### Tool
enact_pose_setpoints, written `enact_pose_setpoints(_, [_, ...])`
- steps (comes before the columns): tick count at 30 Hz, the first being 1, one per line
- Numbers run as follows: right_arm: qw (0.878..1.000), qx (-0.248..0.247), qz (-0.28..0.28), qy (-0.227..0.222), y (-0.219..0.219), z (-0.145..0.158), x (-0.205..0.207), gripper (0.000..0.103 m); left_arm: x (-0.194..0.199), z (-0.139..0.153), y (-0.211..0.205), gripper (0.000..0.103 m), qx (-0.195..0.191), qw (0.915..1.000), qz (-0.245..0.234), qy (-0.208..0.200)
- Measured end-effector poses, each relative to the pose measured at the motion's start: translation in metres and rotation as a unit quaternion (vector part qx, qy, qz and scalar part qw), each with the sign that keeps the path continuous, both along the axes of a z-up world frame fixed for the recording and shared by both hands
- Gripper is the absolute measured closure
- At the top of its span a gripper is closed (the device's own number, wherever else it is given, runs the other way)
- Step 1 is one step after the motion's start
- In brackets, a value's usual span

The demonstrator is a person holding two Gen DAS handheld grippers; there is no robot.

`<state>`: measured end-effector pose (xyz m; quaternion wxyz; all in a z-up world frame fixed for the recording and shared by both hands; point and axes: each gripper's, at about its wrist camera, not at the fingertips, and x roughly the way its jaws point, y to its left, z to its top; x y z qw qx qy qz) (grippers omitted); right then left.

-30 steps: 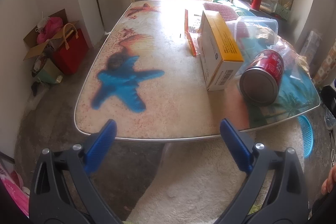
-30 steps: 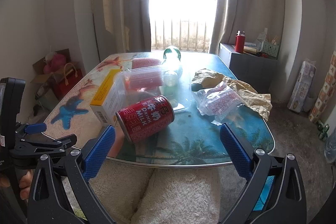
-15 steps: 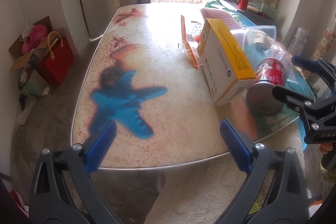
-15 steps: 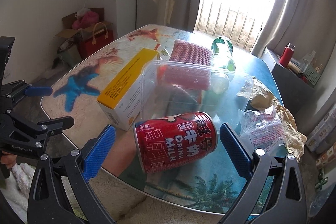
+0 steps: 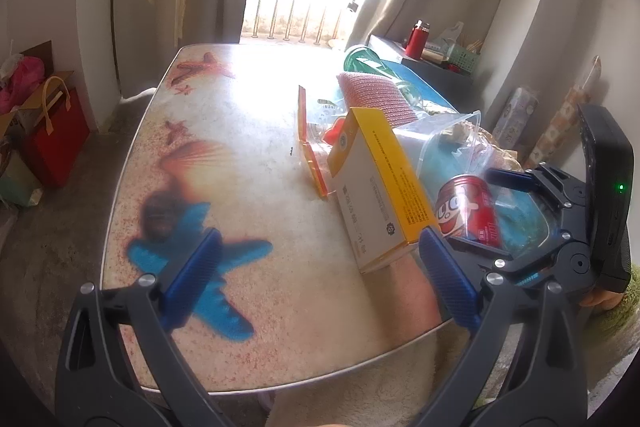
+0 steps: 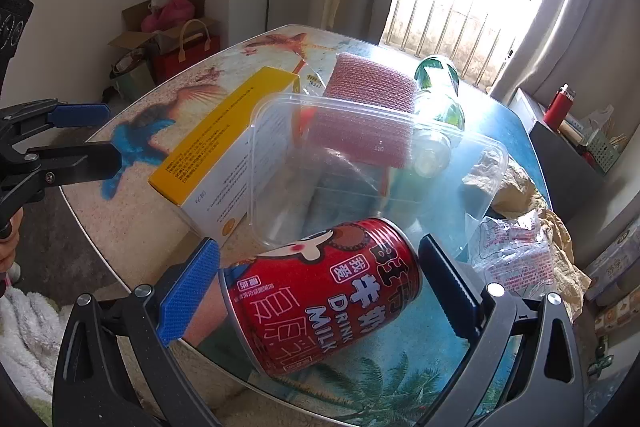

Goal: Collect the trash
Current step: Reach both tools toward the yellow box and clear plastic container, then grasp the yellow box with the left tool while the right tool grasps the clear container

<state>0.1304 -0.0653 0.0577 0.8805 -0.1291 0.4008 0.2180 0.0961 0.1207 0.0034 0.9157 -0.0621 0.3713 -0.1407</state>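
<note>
Hidden and cut-off parts

In the left wrist view, the yellow box (image 5: 376,187) covers the lower left of the red can (image 5: 472,213); the green bottle (image 6: 438,95) blurs behind the clear container (image 6: 360,163) (its label unreadable), and the window at upper centre is washed out white.

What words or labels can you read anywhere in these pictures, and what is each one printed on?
"DRINK MILK": on the red can, lying on its side between the right gripper fingers; large Chinese characters beside it.
Small print on the yellow and white box: too small to read.
Red print on the clear plastic bag: blurred, unreadable.
Small mark on the clear plastic container: unreadable.
</note>
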Motion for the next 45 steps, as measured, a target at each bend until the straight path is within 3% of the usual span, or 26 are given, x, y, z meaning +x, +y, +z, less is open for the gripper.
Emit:
enact_pose_setpoints(4, [1.0, 0.02, -0.009, 0.004, -0.007, 0.002, 0.004, 0.006, 0.006, 0.007, -0.005, 0.008, -0.018, 0.9997, -0.018, 0.0])
enact_pose_setpoints(9, [1.0, -0.001, 0.002, 0.0, -0.004, -0.006, 0.007, 0.006, 0.016, 0.018, -0.011, 0.008, -0.042, 0.9979, -0.05, -0.004])
enact_pose_setpoints(14, [1.0, -0.01, 0.012, -0.011, -0.003, -0.004, 0.008, 0.006, 0.024, 0.022, -0.018, 0.008, -0.046, 0.9975, -0.054, -0.003])
enact_pose_setpoints(20, [0.997, 0.073, -0.013, -0.008, -0.024, 0.012, 0.009, 0.006, 0.034, 0.03, -0.029, 0.008, -0.025, 0.9976, -0.064, -0.013])
enact_pose_setpoints(25, [0.983, 0.176, -0.058, -0.001, -0.054, 0.03, 0.017, 0.006, 0.05, 0.022, -0.049, 0.009, 0.003, 0.9966, -0.081, 0.012])
enact_pose_setpoints(26, [0.976, 0.204, -0.069, 0.003, -0.061, 0.033, 0.02, 0.006, 0.051, 0.02, -0.053, 0.01, 0.009, 0.9961, -0.086, 0.016])
enact_pose_setpoints(28, [0.96, 0.263, -0.095, 0.02, -0.076, 0.036, 0.027, 0.006, 0.052, 0.015, -0.061, 0.021, 0.024, 0.9949, -0.096, 0.023])
enact_pose_setpoints(32, [0.919, 0.36, -0.142, 0.075, -0.103, 0.026, 0.046, 0.006, 0.053, 0.001, -0.07, 0.036, 0.049, 0.992, -0.104, 0.052])
enact_pose_setpoints(37, [0.85, 0.477, -0.165, 0.149, -0.123, 0.006, 0.062, 0.006, 0.05, -0.008, -0.066, 0.047, 0.053, 0.99, -0.108, 0.075])
enact_pose_setpoints(40, [0.823, 0.514, -0.164, 0.177, -0.12, 0.002, 0.068, 0.01, 0.048, -0.011, -0.06, 0.05, 0.053, 0.9897, -0.103, 0.084])
enact_pose_setpoints(45, [0.787, 0.534, -0.188, 0.246, -0.11, -0.012, 0.083, 0.025, 0.052, -0.016, -0.048, 0.06, 0.045, 0.9895, -0.084, 0.108])
